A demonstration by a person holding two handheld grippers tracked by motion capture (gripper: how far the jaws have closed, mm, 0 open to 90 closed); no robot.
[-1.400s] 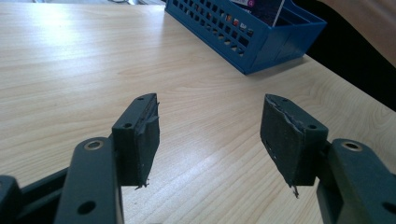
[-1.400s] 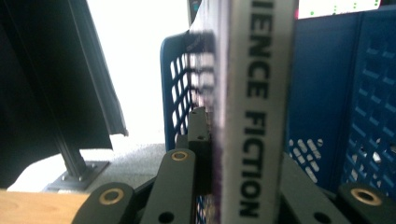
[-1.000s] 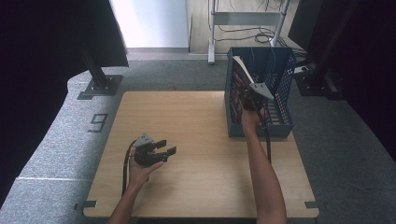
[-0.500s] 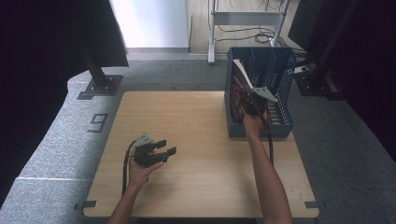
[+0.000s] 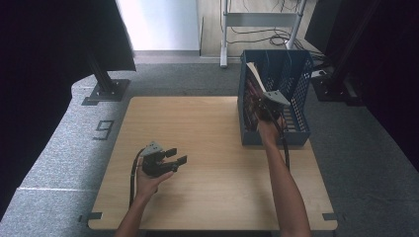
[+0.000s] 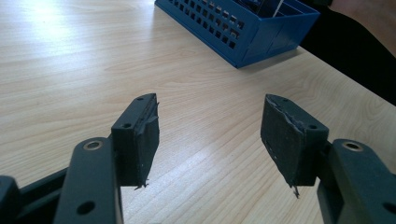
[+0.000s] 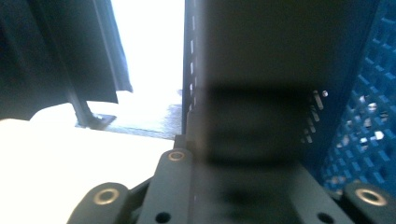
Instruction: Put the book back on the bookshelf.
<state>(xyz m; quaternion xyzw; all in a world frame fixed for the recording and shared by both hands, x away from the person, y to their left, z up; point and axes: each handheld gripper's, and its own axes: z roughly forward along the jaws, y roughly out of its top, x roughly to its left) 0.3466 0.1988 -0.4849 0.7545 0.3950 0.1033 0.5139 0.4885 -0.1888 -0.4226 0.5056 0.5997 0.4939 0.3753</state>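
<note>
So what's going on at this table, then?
A person holds a hand-held gripper in each hand. The right hand-held gripper reaches into the blue basket on the wooden table and is clamped shut on a flat dark item standing among others there; what it is I cannot tell. The left hand-held gripper hangs open over the table, holding nothing.

Your right claw (image 5: pixel 264 106) reaches into the blue basket (image 5: pixel 296 123), closed on a book (image 5: pixel 254 94); your left claw (image 5: pixel 170 159) hovers open, well apart.
</note>
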